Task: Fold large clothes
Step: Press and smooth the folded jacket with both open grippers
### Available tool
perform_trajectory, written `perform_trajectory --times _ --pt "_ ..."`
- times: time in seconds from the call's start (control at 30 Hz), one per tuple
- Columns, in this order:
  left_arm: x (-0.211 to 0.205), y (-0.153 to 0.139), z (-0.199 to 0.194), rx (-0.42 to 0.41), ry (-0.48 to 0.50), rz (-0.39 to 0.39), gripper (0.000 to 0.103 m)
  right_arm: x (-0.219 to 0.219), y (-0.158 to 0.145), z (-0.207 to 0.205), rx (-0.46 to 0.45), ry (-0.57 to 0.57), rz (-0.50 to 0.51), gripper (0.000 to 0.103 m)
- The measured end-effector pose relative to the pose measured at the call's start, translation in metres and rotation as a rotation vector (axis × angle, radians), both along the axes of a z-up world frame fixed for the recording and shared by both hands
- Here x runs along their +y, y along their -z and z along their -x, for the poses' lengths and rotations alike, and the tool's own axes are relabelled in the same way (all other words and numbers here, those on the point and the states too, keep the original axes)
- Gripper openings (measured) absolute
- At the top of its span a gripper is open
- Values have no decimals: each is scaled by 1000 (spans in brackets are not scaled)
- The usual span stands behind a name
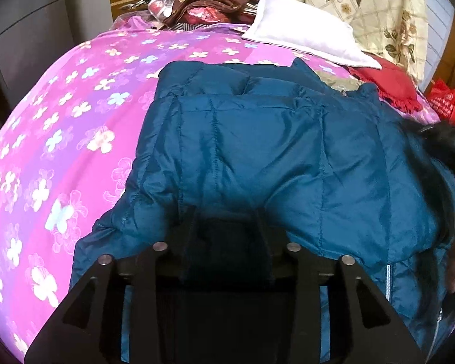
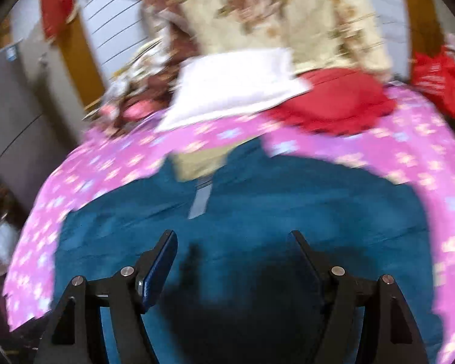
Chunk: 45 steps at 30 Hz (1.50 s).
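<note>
One jacket, teal, quilted, glossy shell, lying on a pink flowered bedspread near the bed's middle, below a white pillow and a red cloth. Left gripper: fingers buried under a lifted fold of the jacket, seemingly pinching it, though the tips are hidden and the closure cannot be confirmed. Right gripper: jaws spread wide, empty, hovering over the jacket's front; that view is blurred. Risks, as judged: the slick padded fabric may slide from the left grip if pulled fast; the puffy fill may spring the fold back open; a fold carried by one gripper alone may land skewed, since the right holds nothing. Condition of jacket: partly doubled over, stitched channels visible, one sleeve or flap folded across the top, grey zipper tape and beige lining exposed at the collar, surface wrinkled, edges not aligned.
</note>
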<state>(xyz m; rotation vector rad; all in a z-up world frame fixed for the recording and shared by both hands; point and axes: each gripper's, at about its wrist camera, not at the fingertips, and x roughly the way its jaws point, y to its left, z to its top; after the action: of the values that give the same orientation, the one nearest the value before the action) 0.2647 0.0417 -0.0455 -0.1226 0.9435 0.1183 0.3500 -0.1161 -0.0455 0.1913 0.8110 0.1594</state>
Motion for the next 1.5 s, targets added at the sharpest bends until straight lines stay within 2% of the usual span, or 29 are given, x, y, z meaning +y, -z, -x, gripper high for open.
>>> perform_trajectory --times 0.03,0.07,0.13,0.23,0.33,0.43,0.5,0.57,0.6,0.67,0.73,0.77,0.93,1.0,1.13,1.3,1.5 --pt "0 0 0 -9 3 5 41 15 16 -7 49 -26 54 77" --pt "0 0 -1 -16 3 16 51 28 32 -11 72 -21 147 80" --pt "4 2 -2 -1 -17 19 67 33 39 -9 47 -9 184 82" --pt "11 3 -5 25 -18 60 67 23 24 1 37 -13 124 81" --pt "13 -4 -2 17 -35 55 67 8 2 31 -69 7 131 81" --pt "8 -20 9 -66 -52 -6 67 -25 -11 65 -125 85 155 81" --pt "-1 -32 17 -140 -37 -51 67 -46 -5 81 -115 139 143 81" --pt "-9 -35 18 -160 8 -54 67 -65 15 89 -67 152 108 82" --pt "-15 -32 18 -152 41 -48 67 -71 28 88 -36 153 104 83" --pt "-23 -16 10 -82 78 -45 67 -77 46 88 -15 149 74 99" --pt "-25 3 2 -9 72 -61 69 -80 49 85 -11 147 61 101" --pt "-24 5 1 -15 70 -66 73 -78 50 85 -10 141 73 103" --pt "-17 9 -3 2 32 -58 90 -76 52 83 3 139 87 103" --pt "-11 13 -5 13 22 -23 92 -76 52 83 3 139 84 103" --pt "-11 17 -4 18 12 -20 102 -76 53 83 3 141 90 103" --pt "-14 20 -4 14 7 -39 103 -76 53 83 2 141 91 103" --pt "-12 22 -3 3 1 -20 103 -76 53 82 4 141 92 103"
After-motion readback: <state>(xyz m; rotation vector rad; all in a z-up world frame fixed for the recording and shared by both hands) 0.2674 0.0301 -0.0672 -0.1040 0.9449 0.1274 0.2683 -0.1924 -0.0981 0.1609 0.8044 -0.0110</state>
